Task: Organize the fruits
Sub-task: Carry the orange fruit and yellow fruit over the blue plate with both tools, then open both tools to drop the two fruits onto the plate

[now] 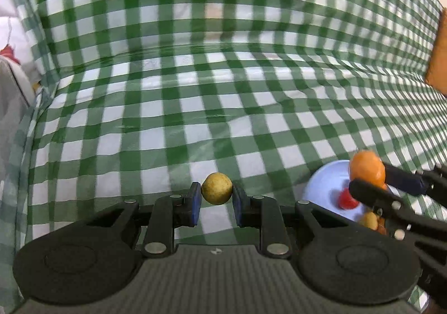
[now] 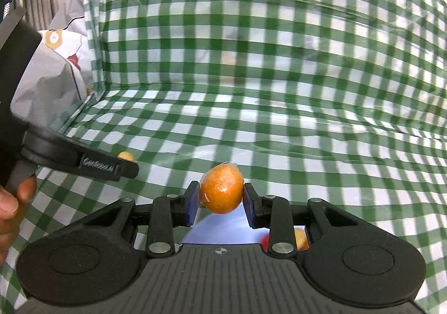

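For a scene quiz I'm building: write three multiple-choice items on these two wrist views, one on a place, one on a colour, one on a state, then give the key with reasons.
1. Where is the light blue plate?
A. on the checked cloth, below the right gripper
B. hanging on a wall
C. on a wooden shelf

2. What colour is the small round fruit in the left gripper?
A. purple
B. yellowish
C. black

3. What is the state of the right gripper?
A. wide open and empty
B. lying on the cloth
C. shut on the orange fruit

Key: 1 A, its rim shows on the green-and-white cloth under that gripper. 2 B, a dull yellow skin shows. 3 C, both pads press its sides.
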{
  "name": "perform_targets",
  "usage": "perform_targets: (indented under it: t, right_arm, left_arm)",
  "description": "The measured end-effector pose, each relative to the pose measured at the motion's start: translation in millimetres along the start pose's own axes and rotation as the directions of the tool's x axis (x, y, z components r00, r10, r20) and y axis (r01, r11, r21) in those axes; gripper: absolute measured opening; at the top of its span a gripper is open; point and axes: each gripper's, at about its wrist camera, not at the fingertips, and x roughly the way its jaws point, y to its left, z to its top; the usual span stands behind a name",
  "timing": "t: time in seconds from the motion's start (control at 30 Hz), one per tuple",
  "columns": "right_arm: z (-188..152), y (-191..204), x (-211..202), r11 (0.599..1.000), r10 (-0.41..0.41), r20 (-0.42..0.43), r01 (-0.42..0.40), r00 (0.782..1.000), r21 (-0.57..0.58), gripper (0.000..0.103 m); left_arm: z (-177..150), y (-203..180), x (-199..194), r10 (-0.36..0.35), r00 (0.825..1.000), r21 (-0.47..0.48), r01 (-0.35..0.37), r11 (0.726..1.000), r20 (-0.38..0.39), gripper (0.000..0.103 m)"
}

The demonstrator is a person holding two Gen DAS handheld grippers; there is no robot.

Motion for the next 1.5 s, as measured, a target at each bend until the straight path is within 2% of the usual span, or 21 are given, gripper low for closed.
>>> perform_targets:
  t: [0.47, 0.57, 0.7, 0.8, 1.17, 1.23, 1.3, 1.5]
  right_arm:
    - [-9.1, -41.7, -9.6, 0.995, -0.091, -0.031, 0.092, 0.995, 0.034, 0.035]
    - [-12.3, -47.8, -8.9, 0.994, -0.101, -0.046, 0.102, 0.994, 0.040, 0.035]
    - [-16.8, -53.7, -6.2, 0.992, -0.106, -0.075, 0.110, 0.992, 0.054, 0.035]
    - [-18.3, -55.9, -5.7, 0.992, -0.103, -0.079, 0.108, 0.992, 0.060, 0.035]
    - [-20.3, -52.0, -2.8, 0.994, -0.077, -0.088, 0.083, 0.993, 0.065, 0.035]
    - [-20.9, -52.4, -1.3, 0.995, -0.072, -0.097, 0.079, 0.993, 0.063, 0.036]
    - [-21.3, -52.3, -0.8, 0.994, -0.087, -0.095, 0.093, 0.992, 0.063, 0.041]
    - [-18.3, -52.9, 0.2, 0.993, -0.087, -0.091, 0.094, 0.992, 0.073, 0.049]
  left_arm:
    - [-11.3, -40.8, 6.3, -0.113, 0.993, 0.125, 0.115, 0.985, -0.029, 0.026]
    - [-13.3, -55.7, 5.9, -0.168, 0.985, 0.183, 0.174, 0.968, -0.045, 0.026]
    - [-23.6, -76.9, 5.1, -0.247, 0.965, 0.267, 0.261, 0.928, -0.083, 0.026]
    - [-30.2, -89.7, 6.2, -0.247, 0.965, 0.310, 0.264, 0.913, -0.094, 0.026]
    - [-29.9, -96.1, 11.4, -0.237, 0.966, 0.336, 0.259, 0.906, -0.106, 0.026]
    - [-29.6, -96.0, 14.0, -0.239, 0.964, 0.338, 0.264, 0.903, -0.115, 0.029]
    - [-29.7, -96.5, 15.6, -0.237, 0.964, 0.341, 0.264, 0.902, -0.120, 0.029]
    - [-29.7, -97.8, 15.6, -0.231, 0.965, 0.351, 0.261, 0.899, -0.125, 0.029]
